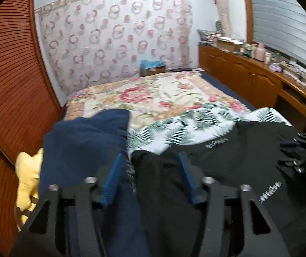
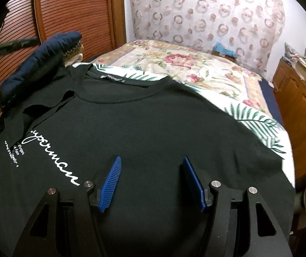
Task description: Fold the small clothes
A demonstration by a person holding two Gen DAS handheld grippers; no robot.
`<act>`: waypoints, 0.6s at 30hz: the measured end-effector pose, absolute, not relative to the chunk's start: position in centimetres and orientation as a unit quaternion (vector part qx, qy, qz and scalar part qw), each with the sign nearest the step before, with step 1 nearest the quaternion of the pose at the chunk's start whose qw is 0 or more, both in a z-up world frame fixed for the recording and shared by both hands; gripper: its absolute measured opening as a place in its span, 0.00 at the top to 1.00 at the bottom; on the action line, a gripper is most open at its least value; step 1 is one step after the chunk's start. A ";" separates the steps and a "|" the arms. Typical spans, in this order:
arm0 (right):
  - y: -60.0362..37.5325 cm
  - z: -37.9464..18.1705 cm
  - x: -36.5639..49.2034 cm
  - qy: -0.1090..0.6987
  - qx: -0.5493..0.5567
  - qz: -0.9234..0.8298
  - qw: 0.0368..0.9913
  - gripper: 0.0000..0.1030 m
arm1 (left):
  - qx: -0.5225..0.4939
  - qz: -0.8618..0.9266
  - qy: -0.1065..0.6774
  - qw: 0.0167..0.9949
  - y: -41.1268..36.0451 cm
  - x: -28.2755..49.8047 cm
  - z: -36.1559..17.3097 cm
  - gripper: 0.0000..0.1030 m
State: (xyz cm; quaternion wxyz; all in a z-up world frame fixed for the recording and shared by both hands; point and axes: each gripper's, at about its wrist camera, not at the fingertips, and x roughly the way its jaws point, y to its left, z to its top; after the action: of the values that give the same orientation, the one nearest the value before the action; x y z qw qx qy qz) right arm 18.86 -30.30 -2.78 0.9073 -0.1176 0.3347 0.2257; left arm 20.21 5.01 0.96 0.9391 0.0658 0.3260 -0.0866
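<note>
A black T-shirt with white script lettering lies spread flat on the bed, collar toward the far side. My right gripper is open just above its lower middle, blue pads apart, holding nothing. In the left wrist view the same black shirt lies ahead and to the right. My left gripper is open over the shirt's left edge, beside a dark navy garment. The navy garment also shows in the right wrist view at the far left.
A white palm-leaf sheet lies under the shirt, on a floral bedspread. A yellow cloth lies at the bed's left edge. A slatted wooden wardrobe stands left. A cluttered wooden cabinet runs along the right.
</note>
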 end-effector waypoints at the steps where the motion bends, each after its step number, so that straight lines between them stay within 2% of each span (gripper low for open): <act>1: -30.6 -2.5 18.5 0.330 -0.115 0.225 0.909 0.40 | 0.061 -0.097 0.325 0.939 4.7 19.5 0.8 0.26; 2: -30.9 -2.1 18.0 0.326 -0.111 0.223 0.912 0.40 | 0.058 -0.103 0.324 0.939 4.5 19.0 0.7 0.23; 12: -35.2 1.6 12.1 0.271 -0.084 0.189 0.940 0.40 | 0.055 -0.145 0.332 0.930 0.5 13.8 -1.6 0.23; 18: -38.6 1.7 8.4 0.260 -0.070 0.155 0.951 0.40 | 0.041 -0.144 0.342 0.928 0.0 11.5 -3.2 0.23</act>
State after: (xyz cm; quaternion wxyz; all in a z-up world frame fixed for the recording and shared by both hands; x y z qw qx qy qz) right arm 8.42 -38.55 1.71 0.9505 -0.0700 0.2601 0.1549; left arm 11.54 -0.02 -3.20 0.9278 0.0414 0.3415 -0.1442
